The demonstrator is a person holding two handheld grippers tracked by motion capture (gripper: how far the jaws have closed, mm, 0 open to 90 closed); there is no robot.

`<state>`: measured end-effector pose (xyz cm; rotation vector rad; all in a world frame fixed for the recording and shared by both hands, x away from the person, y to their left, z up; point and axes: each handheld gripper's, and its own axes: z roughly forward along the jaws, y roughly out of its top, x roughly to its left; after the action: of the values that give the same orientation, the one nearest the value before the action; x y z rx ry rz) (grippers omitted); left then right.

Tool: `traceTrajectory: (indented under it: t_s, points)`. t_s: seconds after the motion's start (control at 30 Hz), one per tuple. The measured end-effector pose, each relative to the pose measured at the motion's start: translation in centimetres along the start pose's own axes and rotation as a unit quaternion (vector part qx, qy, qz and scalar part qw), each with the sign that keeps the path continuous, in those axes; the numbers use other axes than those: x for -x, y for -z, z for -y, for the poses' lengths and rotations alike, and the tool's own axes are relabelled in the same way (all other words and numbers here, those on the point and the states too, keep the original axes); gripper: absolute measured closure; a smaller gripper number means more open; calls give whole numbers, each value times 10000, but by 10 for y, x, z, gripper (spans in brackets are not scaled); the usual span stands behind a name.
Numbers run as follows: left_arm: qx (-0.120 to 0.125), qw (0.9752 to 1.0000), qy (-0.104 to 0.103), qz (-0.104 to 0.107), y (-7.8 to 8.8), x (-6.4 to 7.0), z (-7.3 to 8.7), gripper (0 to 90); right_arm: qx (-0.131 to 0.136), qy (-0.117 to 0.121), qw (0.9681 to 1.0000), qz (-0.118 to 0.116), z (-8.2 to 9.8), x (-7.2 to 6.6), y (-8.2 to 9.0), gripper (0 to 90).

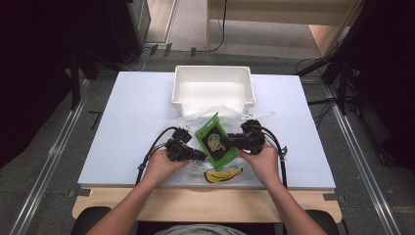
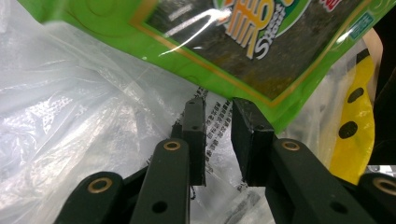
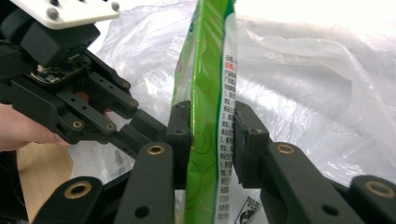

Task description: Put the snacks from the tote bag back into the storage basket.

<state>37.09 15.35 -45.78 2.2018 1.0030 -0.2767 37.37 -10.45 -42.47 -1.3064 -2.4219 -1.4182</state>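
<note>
A green snack pack (image 1: 215, 139) stands on edge over a crumpled clear plastic bag (image 1: 195, 120) at the table's front middle. My right gripper (image 3: 212, 116) comes in from the right and is shut on the pack (image 3: 205, 70), with both pads against its sides near the lower edge. My left gripper (image 2: 218, 109) sits just left of the pack (image 2: 224, 42), low over the bag (image 2: 93, 116). Its jaws stand a little apart, with bag film and printed text showing in the gap. The pack's corner rests at the tip of one jaw.
A white open bin (image 1: 213, 88) stands behind the bag at the table's far middle. A yellow packet with black spots (image 1: 223, 175) lies near the front edge, partly under the bag. The white tabletop (image 1: 127, 127) stretches out to both sides.
</note>
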Motion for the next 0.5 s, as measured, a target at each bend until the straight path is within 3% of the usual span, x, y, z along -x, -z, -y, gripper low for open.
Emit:
traceTrajectory:
  t_s: [0.23,0.5]
  points:
    - [76,10000,43,6,4,-2,1,719,141,35,9999,58,-3,-3,8,742]
    - [187,9998,93,11,13,-3,-1,649,102,92,9997,192,-7,-2,10,741]
